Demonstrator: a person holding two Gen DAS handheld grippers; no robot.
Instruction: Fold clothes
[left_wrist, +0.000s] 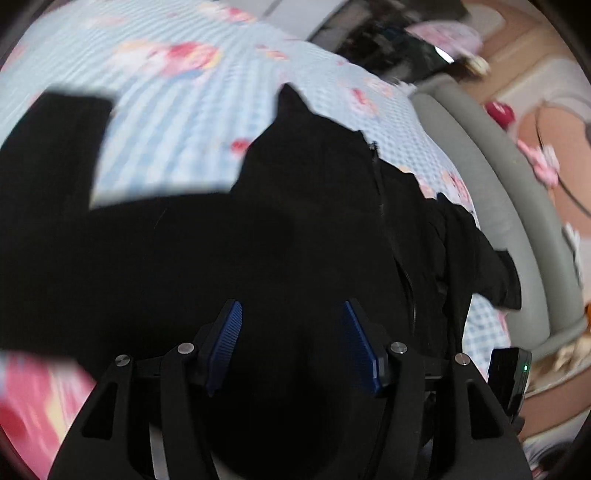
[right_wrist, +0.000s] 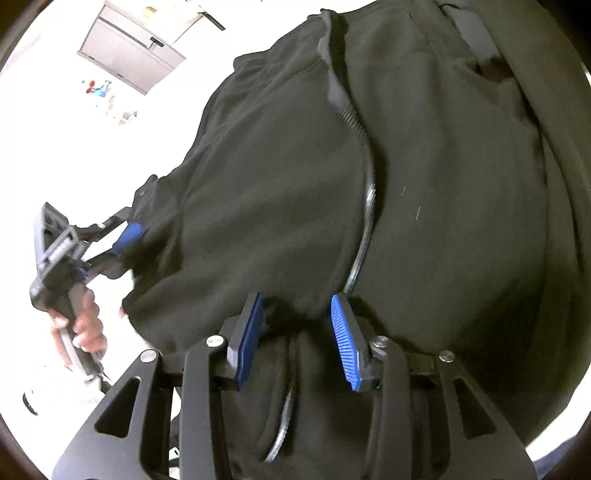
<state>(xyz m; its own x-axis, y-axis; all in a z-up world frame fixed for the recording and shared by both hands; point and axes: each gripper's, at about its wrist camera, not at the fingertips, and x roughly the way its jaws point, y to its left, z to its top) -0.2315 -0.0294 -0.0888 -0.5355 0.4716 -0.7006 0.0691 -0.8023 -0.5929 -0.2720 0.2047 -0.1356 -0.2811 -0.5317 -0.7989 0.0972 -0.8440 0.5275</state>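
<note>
Left wrist view: heavily motion-blurred. The black jacket (left_wrist: 295, 229) fills the centre and lies over a bed (left_wrist: 177, 122) covered in blue-checked cloth with pink floral print. One sleeve (left_wrist: 51, 147) reaches toward the far left; the zipper (left_wrist: 380, 192) runs down the right side. A grey curved bed frame edge (left_wrist: 517, 229) shows at right, beyond it floor clutter too blurred to identify. Left gripper (left_wrist: 293, 306): blue pads apart, dark fabric bulging between them; the view is too dark to tell whether the jaws grip it.

Right wrist view: the jacket (right_wrist: 406, 184) is close against the lens and hides most of the background, which is overexposed white at left. A grey panel (right_wrist: 129, 51) at top left is hard to make out. Right gripper (right_wrist: 297, 302): jaws part-open, a bunched fold of jacket with zipper (right_wrist: 364, 229) sitting between the pads; contact on both pads unclear, so grip state cannot be told. At left a hand (right_wrist: 86, 325) holds the other gripper, whose blue pad (right_wrist: 131, 234) meets the jacket edge; its tips are hidden in fabric.
</note>
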